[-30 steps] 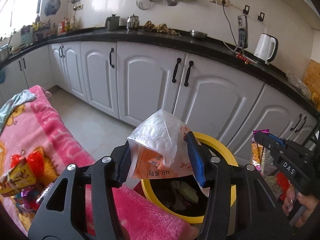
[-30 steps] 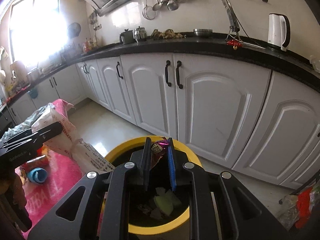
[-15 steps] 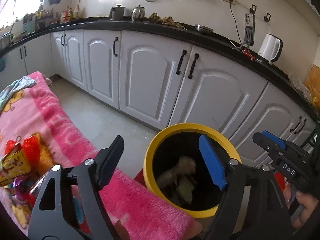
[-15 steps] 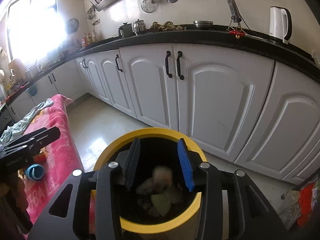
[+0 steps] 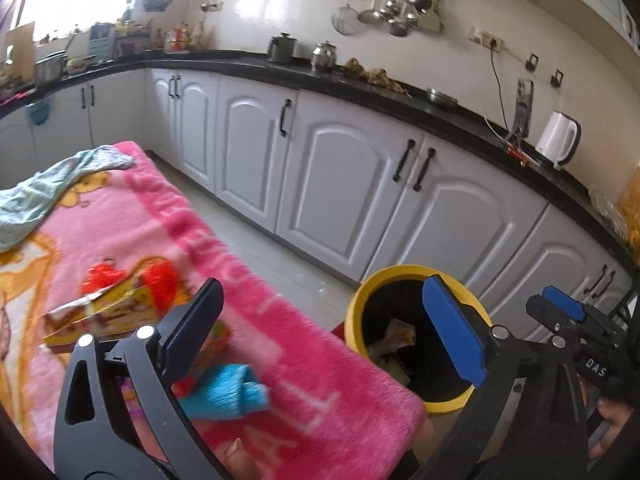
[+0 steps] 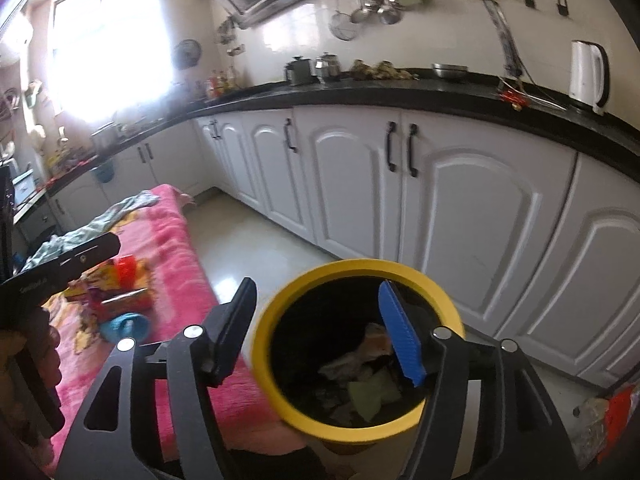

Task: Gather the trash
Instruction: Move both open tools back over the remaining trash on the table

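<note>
A yellow-rimmed trash bin (image 5: 356, 300) (image 6: 360, 268) stands on the floor beside a table under a pink blanket (image 5: 304, 380) (image 6: 176, 256), with crumpled wrappers (image 5: 394, 340) (image 6: 372, 396) inside. My left gripper (image 5: 320, 332) is open and empty, over the blanket's edge left of the bin. My right gripper (image 6: 320, 332) is open and empty above the bin mouth. On the blanket lie a red and yellow snack packet (image 5: 116, 304) (image 6: 116, 276) and a blue crumpled piece (image 5: 224, 396) (image 6: 124, 326).
White kitchen cabinets (image 5: 344, 184) (image 6: 460, 216) under a black counter run behind the bin. A grey-green cloth (image 5: 44, 192) lies at the blanket's far end. A white kettle (image 5: 558, 144) stands on the counter. A bag of wrappers (image 6: 600, 424) sits on the floor at right.
Both grippers opened and let their trash fall into the bin: the left a plastic bag, the right a wrapper. The left gripper has since swung left toward the blanket.
</note>
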`<state>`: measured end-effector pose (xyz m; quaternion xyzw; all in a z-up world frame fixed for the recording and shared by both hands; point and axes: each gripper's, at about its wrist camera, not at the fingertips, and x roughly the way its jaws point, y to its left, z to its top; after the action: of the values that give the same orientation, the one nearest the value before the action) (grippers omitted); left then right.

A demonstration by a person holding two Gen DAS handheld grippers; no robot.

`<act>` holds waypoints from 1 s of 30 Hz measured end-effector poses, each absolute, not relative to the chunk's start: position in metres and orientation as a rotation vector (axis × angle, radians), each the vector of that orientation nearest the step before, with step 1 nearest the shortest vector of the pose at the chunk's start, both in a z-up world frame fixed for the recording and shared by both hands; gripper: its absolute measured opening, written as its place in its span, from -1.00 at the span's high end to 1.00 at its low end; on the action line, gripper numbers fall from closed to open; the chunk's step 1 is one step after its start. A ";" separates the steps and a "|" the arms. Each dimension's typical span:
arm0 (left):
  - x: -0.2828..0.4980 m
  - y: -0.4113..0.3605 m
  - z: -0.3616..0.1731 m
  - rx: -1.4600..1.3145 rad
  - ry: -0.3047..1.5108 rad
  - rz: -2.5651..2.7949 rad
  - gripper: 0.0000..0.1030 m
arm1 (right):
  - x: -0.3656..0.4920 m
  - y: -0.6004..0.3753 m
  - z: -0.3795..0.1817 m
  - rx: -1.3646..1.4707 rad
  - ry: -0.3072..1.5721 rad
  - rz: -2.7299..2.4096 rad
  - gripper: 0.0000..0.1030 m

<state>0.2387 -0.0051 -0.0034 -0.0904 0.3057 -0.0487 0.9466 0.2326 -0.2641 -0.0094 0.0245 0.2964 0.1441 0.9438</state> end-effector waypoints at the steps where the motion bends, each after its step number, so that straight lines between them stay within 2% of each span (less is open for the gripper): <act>1: 0.235 0.000 -0.002 -0.190 0.617 -0.092 -0.78 | 0.231 -0.260 -0.008 0.043 0.604 0.302 -0.24; 19: 0.179 0.088 0.011 -0.267 0.559 0.049 -0.79 | 0.196 -0.175 0.010 -0.087 0.574 0.502 -0.37; 30: 0.153 0.145 -0.001 -0.326 0.576 0.147 -0.79 | 0.186 -0.123 -0.002 -0.156 0.608 0.611 -0.42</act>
<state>0.1528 0.1448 -0.0007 -0.1600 0.2827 0.0722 0.9430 0.1864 -0.1235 -0.0024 -0.0755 0.2944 0.2958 0.9056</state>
